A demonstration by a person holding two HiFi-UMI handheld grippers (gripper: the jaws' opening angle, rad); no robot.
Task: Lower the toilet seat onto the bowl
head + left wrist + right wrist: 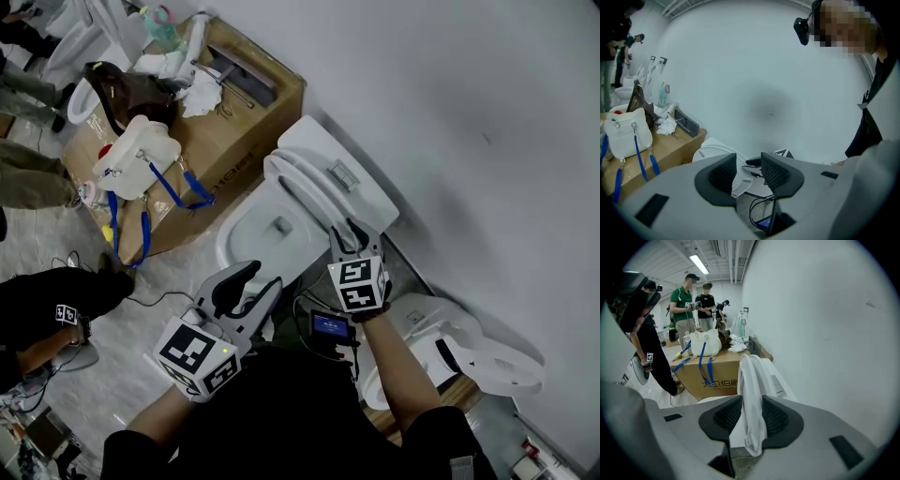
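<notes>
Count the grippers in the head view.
2. The left gripper is open, near the bowl; the right gripper is shut on the raised toilet seat. None seems hidden.

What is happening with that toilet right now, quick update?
Right gripper clamped on the toilet seat edge. Left gripper open, empty, off to the side. Seat upright, not yet lowered. Nothing seen on the bowl rim.

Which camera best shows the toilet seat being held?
The right gripper view: the raised toilet seat stands edge-on, clamped in the jaws of the right gripper. The head view shows its whole length from above. The left gripper view catches only a white sliver.
</notes>
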